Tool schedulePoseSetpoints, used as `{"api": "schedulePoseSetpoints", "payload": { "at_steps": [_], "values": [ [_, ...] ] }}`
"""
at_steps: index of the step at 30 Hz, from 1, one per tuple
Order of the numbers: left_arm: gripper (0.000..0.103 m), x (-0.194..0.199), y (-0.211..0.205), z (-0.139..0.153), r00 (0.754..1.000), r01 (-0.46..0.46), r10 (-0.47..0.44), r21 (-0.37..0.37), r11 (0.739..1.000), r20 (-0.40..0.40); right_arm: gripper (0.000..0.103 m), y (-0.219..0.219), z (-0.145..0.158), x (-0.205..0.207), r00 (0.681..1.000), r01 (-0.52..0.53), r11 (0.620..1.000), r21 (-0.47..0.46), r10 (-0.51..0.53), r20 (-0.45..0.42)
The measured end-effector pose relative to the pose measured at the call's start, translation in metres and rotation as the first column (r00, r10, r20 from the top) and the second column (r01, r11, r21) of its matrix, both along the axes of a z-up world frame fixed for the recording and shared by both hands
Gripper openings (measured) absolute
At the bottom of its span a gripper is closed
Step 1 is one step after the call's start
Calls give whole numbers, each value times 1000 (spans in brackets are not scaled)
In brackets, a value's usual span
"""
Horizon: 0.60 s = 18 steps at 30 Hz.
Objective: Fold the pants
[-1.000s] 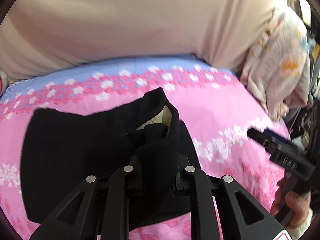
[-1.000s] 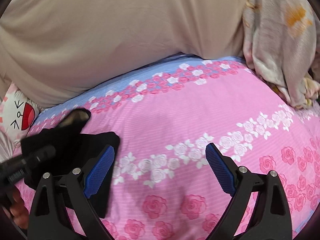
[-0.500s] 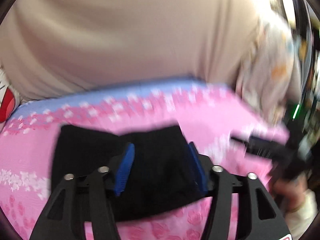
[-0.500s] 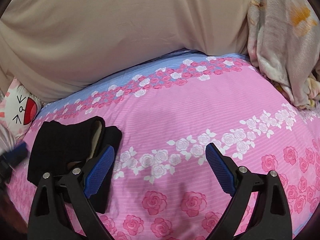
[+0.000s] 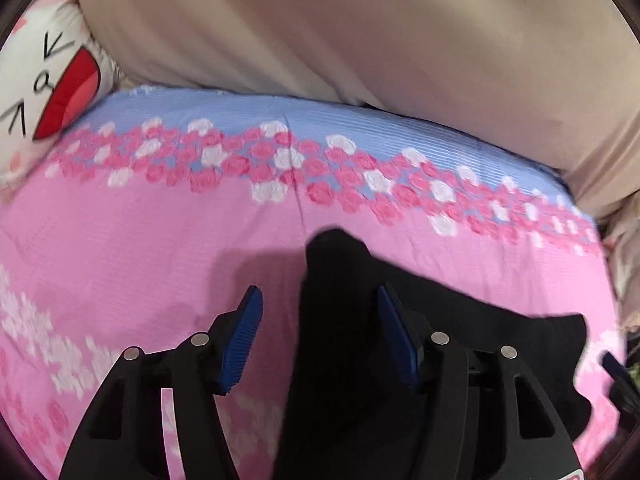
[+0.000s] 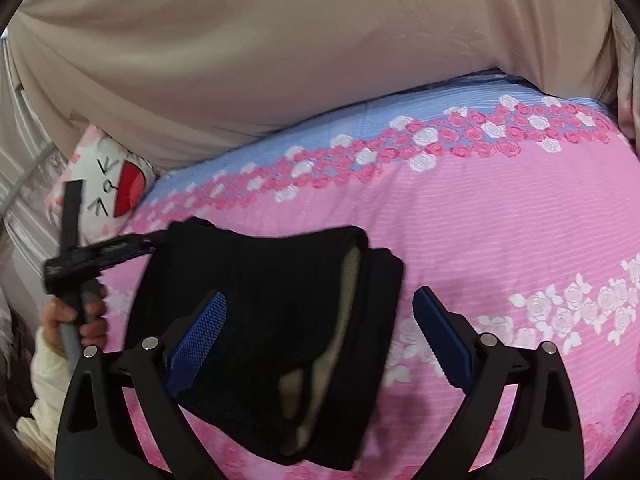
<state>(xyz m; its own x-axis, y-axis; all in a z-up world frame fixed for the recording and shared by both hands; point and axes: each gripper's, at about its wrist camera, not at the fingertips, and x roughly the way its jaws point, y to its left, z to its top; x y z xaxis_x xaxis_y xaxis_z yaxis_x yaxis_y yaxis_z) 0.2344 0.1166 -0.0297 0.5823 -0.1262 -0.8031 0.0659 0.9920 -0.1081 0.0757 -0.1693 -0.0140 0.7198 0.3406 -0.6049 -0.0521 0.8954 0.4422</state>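
The black pants (image 6: pixel 260 300) lie folded on the pink flowered sheet (image 6: pixel 500 220), and a strip of beige lining (image 6: pixel 340 340) shows along the right fold. My right gripper (image 6: pixel 320 296) hangs open above them, its blue pads well apart on either side of the bundle. In the left wrist view the pants (image 5: pixel 460 340) fill the lower right. My left gripper (image 5: pixel 320 292) straddles their left edge: one pad is over the sheet (image 5: pixel 120 248), the other over the cloth. Its jaws are closing and the pads do not press the fabric. A hand (image 6: pixel 76 320) holds that tool at the left edge.
A large beige cushion (image 5: pixel 360 40) runs along the back of the bed. A white cat-face pillow (image 5: pixel 48 92) lies at the back left corner. To the right of the pants the pink sheet carries only its flower print.
My left gripper let go of the raised black fold, opened and swung left to the pants' left edge. My right gripper moved left and now hangs over the folded pants.
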Motion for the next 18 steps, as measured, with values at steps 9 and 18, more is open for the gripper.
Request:
{"api": "schedulePoseSetpoints", "payload": {
  "at_steps": [9, 18],
  "values": [
    [60, 67, 0, -47, 990, -41, 41, 1, 999, -134, 62, 56, -58, 47, 990, -105, 965, -242, 79, -113],
    [64, -23, 82, 57, 951, -221, 181, 142, 965, 251, 80, 95, 19, 31, 979, -199, 962, -185, 205, 16]
  ]
}}
